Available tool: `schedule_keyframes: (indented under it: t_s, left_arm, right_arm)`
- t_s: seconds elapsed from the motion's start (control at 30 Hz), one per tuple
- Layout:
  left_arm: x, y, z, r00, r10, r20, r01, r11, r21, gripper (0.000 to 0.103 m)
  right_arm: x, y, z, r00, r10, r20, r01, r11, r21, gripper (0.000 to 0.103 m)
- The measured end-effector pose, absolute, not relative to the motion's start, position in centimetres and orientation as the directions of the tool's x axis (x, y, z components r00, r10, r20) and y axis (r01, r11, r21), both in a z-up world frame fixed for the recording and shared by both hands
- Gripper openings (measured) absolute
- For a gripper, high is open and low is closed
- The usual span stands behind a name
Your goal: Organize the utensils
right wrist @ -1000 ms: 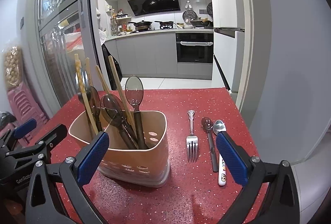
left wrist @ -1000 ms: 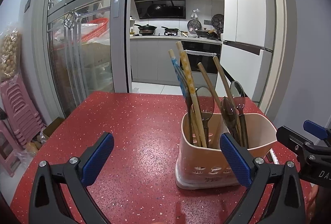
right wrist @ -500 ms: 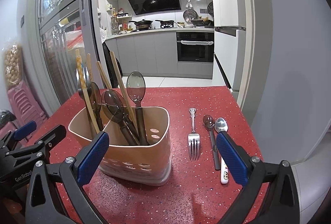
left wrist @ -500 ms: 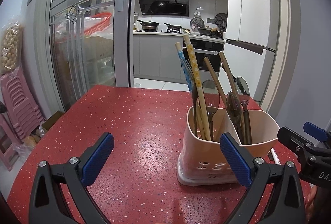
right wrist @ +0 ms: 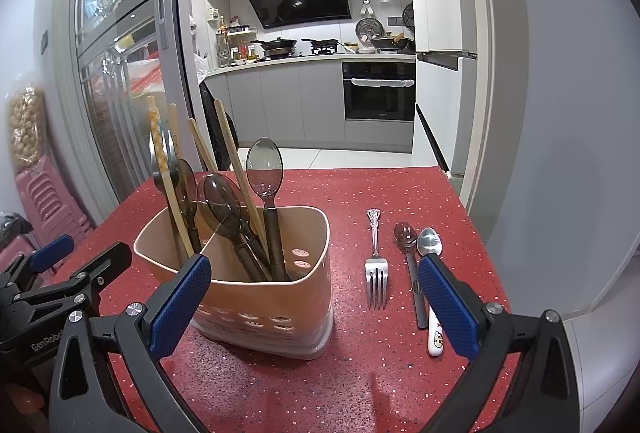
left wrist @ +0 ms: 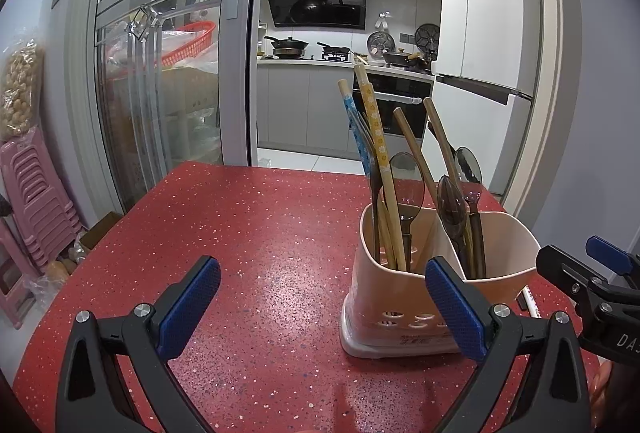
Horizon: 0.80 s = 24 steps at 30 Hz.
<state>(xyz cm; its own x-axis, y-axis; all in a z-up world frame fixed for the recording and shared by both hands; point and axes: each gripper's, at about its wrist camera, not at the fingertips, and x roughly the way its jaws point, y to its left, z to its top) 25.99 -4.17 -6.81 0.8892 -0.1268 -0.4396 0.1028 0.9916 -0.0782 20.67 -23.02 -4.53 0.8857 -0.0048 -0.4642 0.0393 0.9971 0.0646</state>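
Observation:
A pink utensil holder (right wrist: 256,293) stands on the red speckled table (right wrist: 360,373), holding chopsticks (right wrist: 236,177) and several dark spoons (right wrist: 220,201). It also shows in the left wrist view (left wrist: 420,305). To its right lie a silver fork (right wrist: 376,265), a dark spoon (right wrist: 408,257) and a white-handled spoon (right wrist: 431,273). My right gripper (right wrist: 316,309) is open and empty, close in front of the holder. My left gripper (left wrist: 320,305) is open and empty, to the holder's left. The right gripper's fingers (left wrist: 580,281) show at the left view's right edge.
The table's right edge (right wrist: 480,233) is near the loose cutlery. Pink stacked stools (left wrist: 36,201) stand left of the table beside a glass sliding door (left wrist: 160,93). The kitchen (right wrist: 320,93) lies beyond the far edge.
Both grippers have risen and tilted slightly, so the holder sits lower in both views. Both stay open and empty. The utensils have not moved.

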Motion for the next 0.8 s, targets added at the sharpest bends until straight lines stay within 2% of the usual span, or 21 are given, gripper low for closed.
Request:
schedule_keyframes:
  t_s: [0.8]
  left_arm:
    - [25.91,-4.17,-6.64,0.895,-0.13,-0.427,0.104,0.991,-0.083,0.103]
  right_arm:
    - [20.45,-22.9,-4.33,0.886,-0.005,-0.463,0.04,0.997,0.066,0.103]
